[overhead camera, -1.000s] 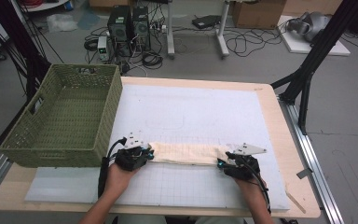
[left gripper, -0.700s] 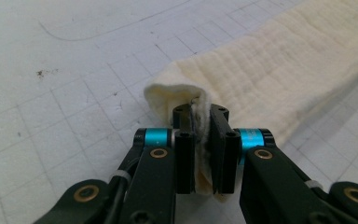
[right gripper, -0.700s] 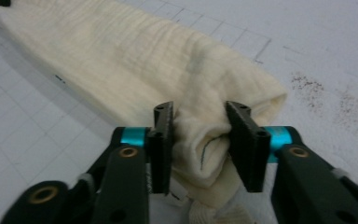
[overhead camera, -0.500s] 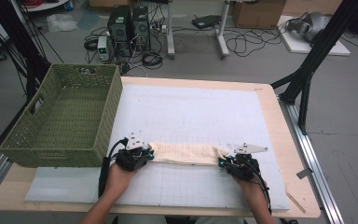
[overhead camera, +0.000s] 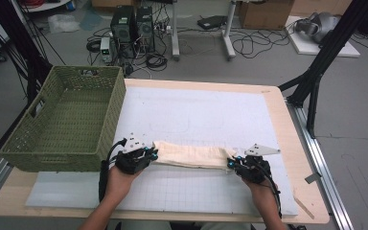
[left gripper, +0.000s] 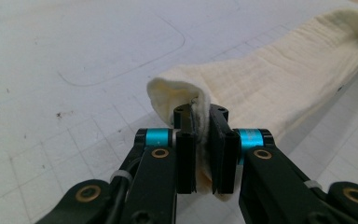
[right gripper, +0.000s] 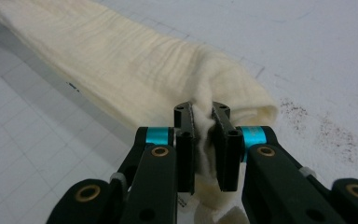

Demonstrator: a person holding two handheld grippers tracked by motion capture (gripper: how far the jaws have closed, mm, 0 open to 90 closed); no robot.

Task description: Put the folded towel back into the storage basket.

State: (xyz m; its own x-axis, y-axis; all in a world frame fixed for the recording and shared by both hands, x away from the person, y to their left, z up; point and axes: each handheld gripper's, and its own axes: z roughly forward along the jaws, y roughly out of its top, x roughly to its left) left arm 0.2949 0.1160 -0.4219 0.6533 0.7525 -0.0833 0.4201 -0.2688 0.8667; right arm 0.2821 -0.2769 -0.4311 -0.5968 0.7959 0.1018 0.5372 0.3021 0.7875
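Gripping status: both ends of the cloth [overhead camera: 191, 155] are pinched, so it's a two-handed carry or fold from here.
Left gripper [left gripper: 201, 116]: jaws squeezed nearly together on a folded corner of the fabric, which curls up over the tips.
Right gripper [right gripper: 202, 114]: it has just been closing, and its jaws now clamp a bunched wad at the opposite end.
Cloth: long cream strip lying flat across the white mat [overhead camera: 211, 115], stretched between the two grippers near the front edge.
Green basket [overhead camera: 64, 120]: sits left of the mat, just beside the left hand.
Tip: I'd lift both ends together and keep the tension light, otherwise the middle sags and drags.
Risk: the right-hand bite looks bunchy and could slip.
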